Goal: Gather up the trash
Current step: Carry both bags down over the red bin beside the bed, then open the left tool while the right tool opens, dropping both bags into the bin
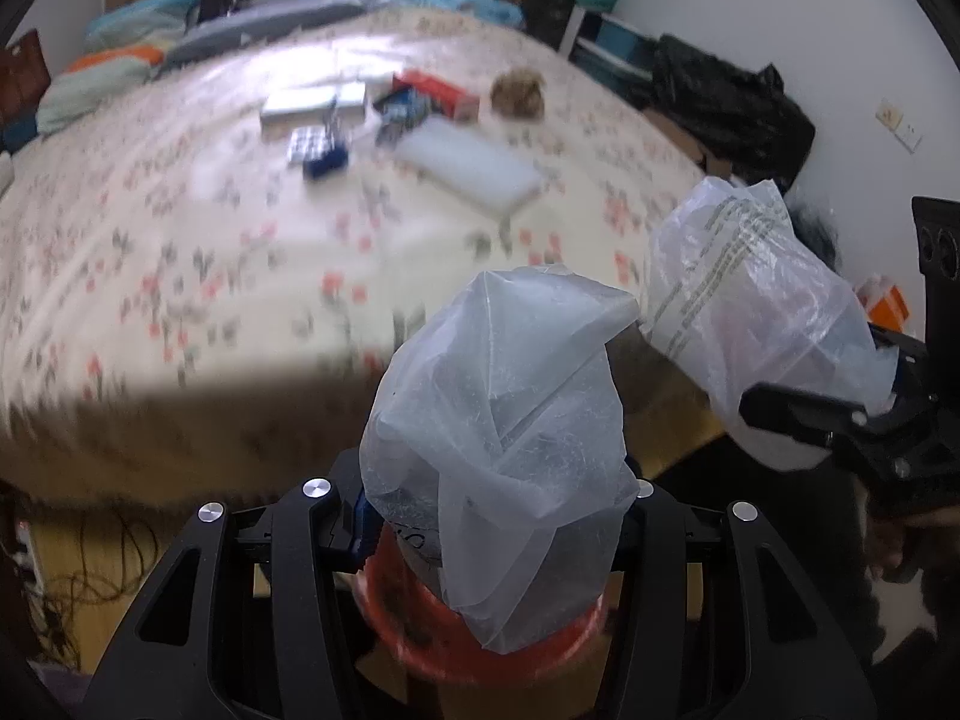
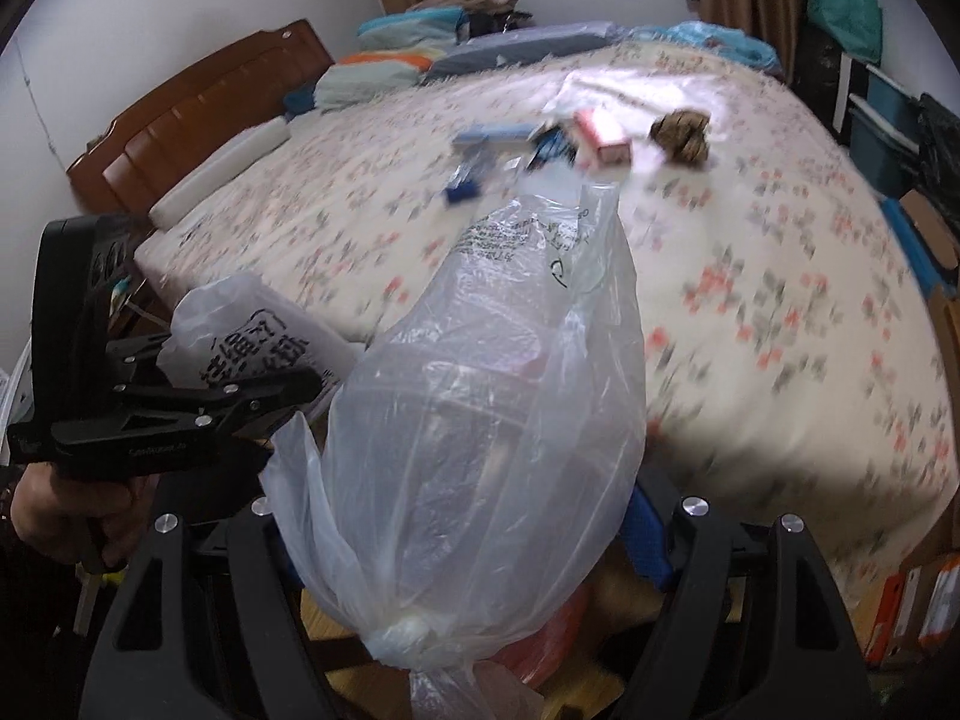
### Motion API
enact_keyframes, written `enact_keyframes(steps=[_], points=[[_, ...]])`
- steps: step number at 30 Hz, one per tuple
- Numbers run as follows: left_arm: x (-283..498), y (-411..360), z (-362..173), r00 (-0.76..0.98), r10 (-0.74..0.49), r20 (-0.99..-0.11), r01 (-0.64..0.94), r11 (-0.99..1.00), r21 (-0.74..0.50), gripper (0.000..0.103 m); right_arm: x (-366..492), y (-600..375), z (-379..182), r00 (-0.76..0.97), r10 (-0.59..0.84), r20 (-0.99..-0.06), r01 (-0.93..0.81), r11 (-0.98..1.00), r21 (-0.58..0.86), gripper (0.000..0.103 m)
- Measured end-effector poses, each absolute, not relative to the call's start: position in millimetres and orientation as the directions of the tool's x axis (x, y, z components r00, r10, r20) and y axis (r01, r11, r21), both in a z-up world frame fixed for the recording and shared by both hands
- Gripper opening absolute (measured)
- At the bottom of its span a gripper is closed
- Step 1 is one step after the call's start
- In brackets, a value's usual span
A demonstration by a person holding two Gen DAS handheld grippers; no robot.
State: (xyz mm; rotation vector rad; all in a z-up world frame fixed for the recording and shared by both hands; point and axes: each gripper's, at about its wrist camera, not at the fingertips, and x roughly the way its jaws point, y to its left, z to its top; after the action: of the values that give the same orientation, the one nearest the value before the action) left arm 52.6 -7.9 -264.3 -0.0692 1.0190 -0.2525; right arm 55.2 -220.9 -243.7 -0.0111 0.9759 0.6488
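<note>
My left gripper point(image 1: 492, 516) is shut on a milky translucent plastic bag point(image 1: 504, 420) that stands up between its fingers; from the right wrist view this bag point(image 2: 258, 330) carries black printed characters. My right gripper point(image 2: 474, 516) is shut on a larger clear plastic bag point(image 2: 498, 372) with printed text, also seen at the right edge of the left wrist view point(image 1: 750, 294). Both are held in front of the bed's near edge. Loose trash lies far off on the bed: a brown crumpled ball point(image 2: 681, 132), a red box point(image 2: 603, 135), a white foam slab point(image 1: 468, 165) and small blue items point(image 1: 324, 159).
The bed with a floral sheet point(image 2: 750, 276) fills the view, with a wooden headboard point(image 2: 198, 114) and pillows point(image 1: 108, 78) at its far side. An orange-red round container point(image 1: 480, 642) sits below the grippers. Black bags point(image 1: 726, 102) and boxes point(image 2: 924, 600) crowd the right wall.
</note>
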Motion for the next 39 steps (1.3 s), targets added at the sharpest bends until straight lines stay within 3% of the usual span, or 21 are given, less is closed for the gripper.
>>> enact_keyframes(steps=[19, 36, 39], points=[[24, -16, -409, 0.136, -0.187, -0.973, 0.169, 0.972, -0.163, 0.049, 15, -186, -381, 0.098, 0.409, -0.907, -0.517, 0.800, 0.305, 0.076], [34, -20, -434, 0.050, -0.178, -0.983, 0.167, 0.972, -0.167, 0.054, 23, -169, -420, 0.003, 0.369, -0.929, -0.508, 0.801, 0.317, 0.076], [35, -20, -434, 0.053, -0.181, -0.982, 0.166, 0.971, -0.170, 0.061, 24, -168, -422, -0.002, 0.365, -0.931, -0.508, 0.801, 0.315, 0.076]])
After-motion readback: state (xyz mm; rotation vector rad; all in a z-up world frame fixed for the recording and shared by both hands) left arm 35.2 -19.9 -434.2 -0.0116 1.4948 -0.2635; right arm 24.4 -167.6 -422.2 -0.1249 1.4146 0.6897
